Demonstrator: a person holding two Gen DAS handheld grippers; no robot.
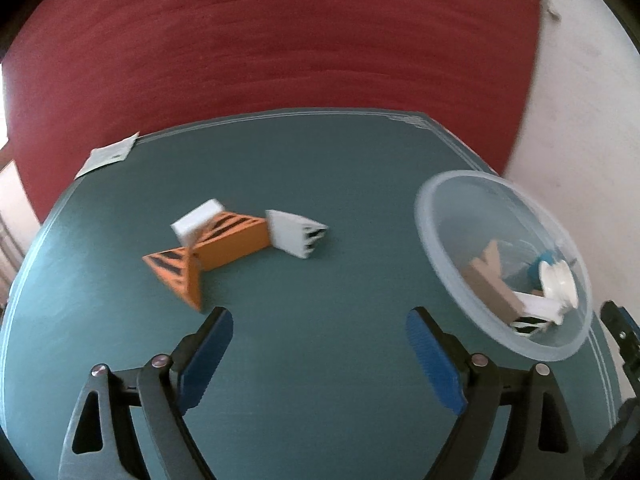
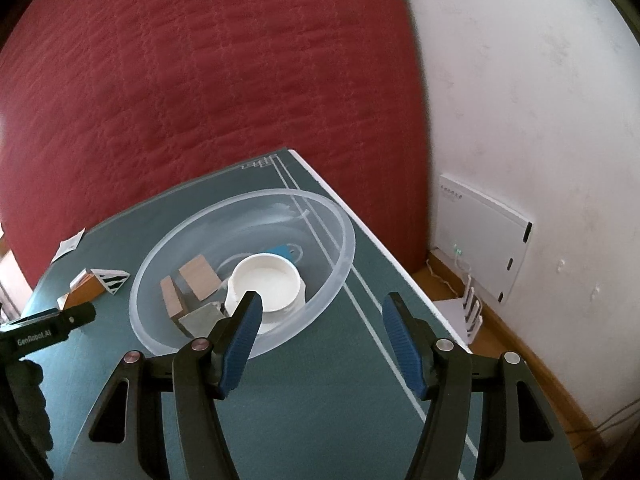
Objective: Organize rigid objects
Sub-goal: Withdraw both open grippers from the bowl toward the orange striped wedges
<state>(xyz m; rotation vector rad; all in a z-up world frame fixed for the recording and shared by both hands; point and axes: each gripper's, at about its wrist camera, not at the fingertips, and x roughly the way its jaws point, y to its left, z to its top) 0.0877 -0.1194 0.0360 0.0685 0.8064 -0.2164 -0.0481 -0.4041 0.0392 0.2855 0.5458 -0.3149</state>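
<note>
On the green table [image 1: 320, 168], an orange wedge with black stripes [image 1: 176, 276], an orange striped block [image 1: 236, 240], a white block [image 1: 198, 222] leaning on it and a white striped wedge [image 1: 296, 236] lie together. My left gripper [image 1: 320, 332] is open and empty just in front of them. A clear plastic bowl [image 2: 344, 236] holds wooden blocks [image 2: 198, 278], a white round lid [image 2: 266, 282] and a blue piece [image 2: 282, 251]; the bowl also shows in the left wrist view [image 1: 432, 216]. My right gripper [image 2: 322, 312] is open and empty at the bowl's near rim.
A white paper slip [image 1: 108, 156] lies at the table's far left corner. A red quilted surface [image 2: 200, 80] stands behind the table. A white wall box [image 2: 484, 236] and a router [image 2: 460, 312] sit at floor level to the right, past the table edge.
</note>
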